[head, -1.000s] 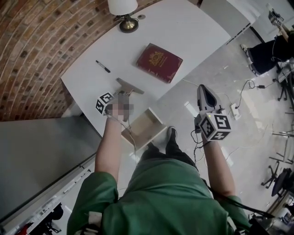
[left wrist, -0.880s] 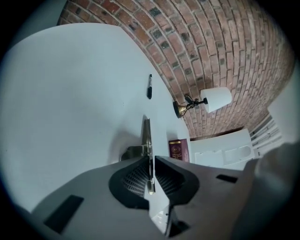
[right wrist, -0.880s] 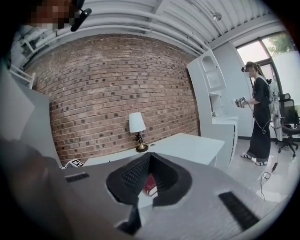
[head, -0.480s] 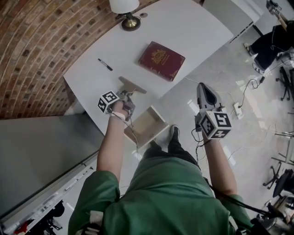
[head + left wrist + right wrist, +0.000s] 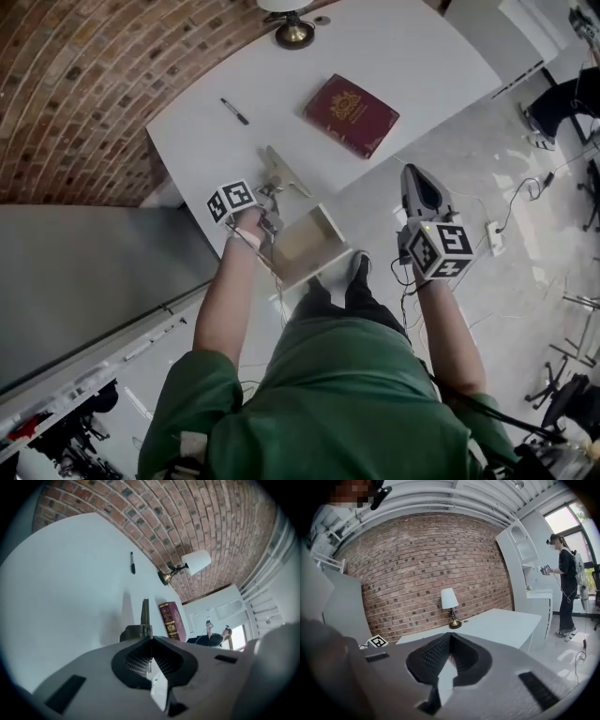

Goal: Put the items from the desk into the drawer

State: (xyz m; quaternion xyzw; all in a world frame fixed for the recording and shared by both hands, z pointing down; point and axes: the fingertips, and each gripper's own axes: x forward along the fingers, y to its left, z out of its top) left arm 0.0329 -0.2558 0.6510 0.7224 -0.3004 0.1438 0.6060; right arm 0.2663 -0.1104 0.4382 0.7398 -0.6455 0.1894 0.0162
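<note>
A dark red book [image 5: 352, 114] and a black pen [image 5: 234, 111] lie on the white desk [image 5: 403, 56]. Below the desk's near edge a wooden drawer [image 5: 305, 246] stands open and looks empty. My left gripper [image 5: 272, 187] is over the desk's near edge, shut on a thin grey flat piece [image 5: 286, 173]. In the left gripper view this piece [image 5: 145, 613] stands edge-on past the shut jaws, with the book [image 5: 171, 620] and pen [image 5: 132, 562] beyond it. My right gripper [image 5: 412, 173] hangs over the floor to the right of the drawer, shut and empty.
A table lamp [image 5: 293, 33] stands at the desk's far edge by the brick wall [image 5: 84, 84]. Cables and a power strip [image 5: 492, 239] lie on the floor at right. A person [image 5: 562, 573] stands beside white shelving in the right gripper view.
The head view has shifted. My left gripper, still shut on the grey piece, has drawn a little toward the desk's near edge and the drawer. The right gripper has barely moved.
</note>
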